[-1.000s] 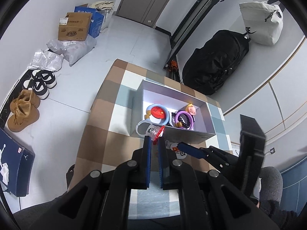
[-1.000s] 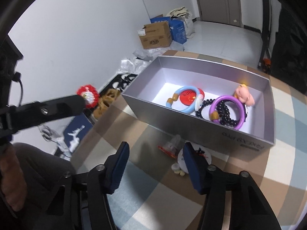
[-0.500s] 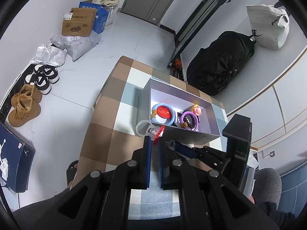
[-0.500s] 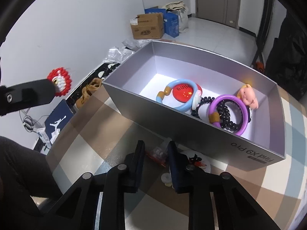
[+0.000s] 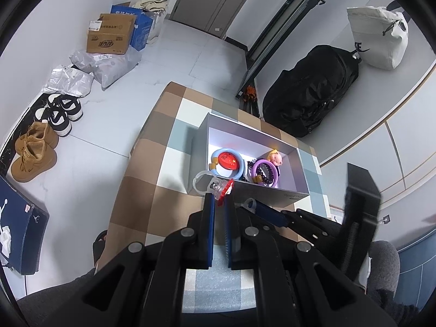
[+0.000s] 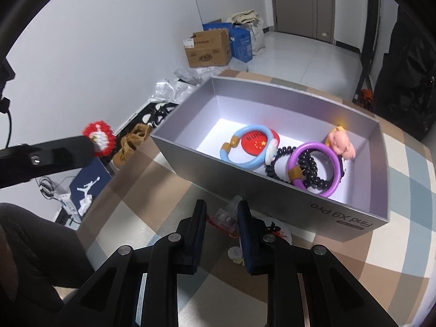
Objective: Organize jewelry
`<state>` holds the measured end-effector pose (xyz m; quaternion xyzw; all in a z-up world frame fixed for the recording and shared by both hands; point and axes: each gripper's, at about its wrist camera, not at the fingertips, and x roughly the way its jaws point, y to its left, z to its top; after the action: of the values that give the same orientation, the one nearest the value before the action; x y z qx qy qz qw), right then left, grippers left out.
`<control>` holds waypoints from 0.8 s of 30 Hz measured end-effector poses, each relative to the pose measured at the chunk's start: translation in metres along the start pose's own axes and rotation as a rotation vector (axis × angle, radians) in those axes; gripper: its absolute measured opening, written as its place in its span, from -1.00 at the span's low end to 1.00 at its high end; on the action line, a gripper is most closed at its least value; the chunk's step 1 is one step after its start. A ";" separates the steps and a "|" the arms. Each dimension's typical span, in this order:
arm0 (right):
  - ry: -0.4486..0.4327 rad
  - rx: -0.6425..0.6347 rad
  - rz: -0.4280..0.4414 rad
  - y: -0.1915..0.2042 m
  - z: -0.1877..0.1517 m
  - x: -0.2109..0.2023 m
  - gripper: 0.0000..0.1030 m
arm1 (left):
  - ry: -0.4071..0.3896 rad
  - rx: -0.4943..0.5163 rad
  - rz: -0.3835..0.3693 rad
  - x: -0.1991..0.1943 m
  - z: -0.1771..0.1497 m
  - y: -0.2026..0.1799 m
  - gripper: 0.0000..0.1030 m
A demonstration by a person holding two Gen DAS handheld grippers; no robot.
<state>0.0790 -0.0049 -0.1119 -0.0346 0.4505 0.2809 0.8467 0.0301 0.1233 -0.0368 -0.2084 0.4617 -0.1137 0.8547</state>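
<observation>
One grey box (image 6: 321, 212), two plastic bangles (image 6: 246, 147), one pig charm (image 6: 340, 143).

Checkered table (image 5: 152, 174) bearing grey box (image 6: 351, 219), round badge (image 6: 280, 235), perhaps small clear trinkets (image 6: 224, 215).

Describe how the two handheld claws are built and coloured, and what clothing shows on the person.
Both claws are matte black linkage frames with silver pivot bolts. The left claw carries flat blue pads; the right claw has dark pads, one bluish. Dark trousers and a grey sleeve show.

Matt silver cardboard box (image 6: 340, 212), glossy plastic purple bangle (image 6: 316, 147), checked cloth tablecloth (image 6: 408, 245), crocheted yarn flower (image 6: 99, 139)
</observation>
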 end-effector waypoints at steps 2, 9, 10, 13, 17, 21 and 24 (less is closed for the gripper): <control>-0.020 -0.003 0.008 0.002 -0.001 -0.008 -0.57 | -0.008 0.000 -0.004 -0.001 0.000 -0.001 -0.95; -0.119 0.015 0.033 0.002 0.001 -0.042 -0.57 | -0.047 0.018 -0.004 -0.003 0.001 -0.011 -0.95; -0.132 0.023 0.037 0.000 0.002 -0.047 -0.57 | -0.052 0.018 -0.005 -0.003 0.002 -0.012 -0.95; -0.162 0.042 0.040 -0.003 0.004 -0.059 -0.57 | -0.065 0.022 -0.004 -0.002 0.002 -0.016 -0.95; -0.201 0.070 0.045 -0.012 0.008 -0.075 -0.57 | -0.078 0.031 -0.002 0.000 0.004 -0.023 -0.95; -0.225 0.094 0.043 -0.020 0.011 -0.085 -0.57 | -0.078 0.029 -0.006 0.004 0.008 -0.029 -0.95; -0.246 0.130 0.050 -0.030 0.015 -0.091 -0.57 | -0.075 0.033 -0.005 0.007 0.010 -0.033 -0.95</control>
<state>0.0656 -0.0655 -0.0374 0.0662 0.3615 0.2745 0.8886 0.0422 0.0939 -0.0223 -0.1994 0.4271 -0.1154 0.8743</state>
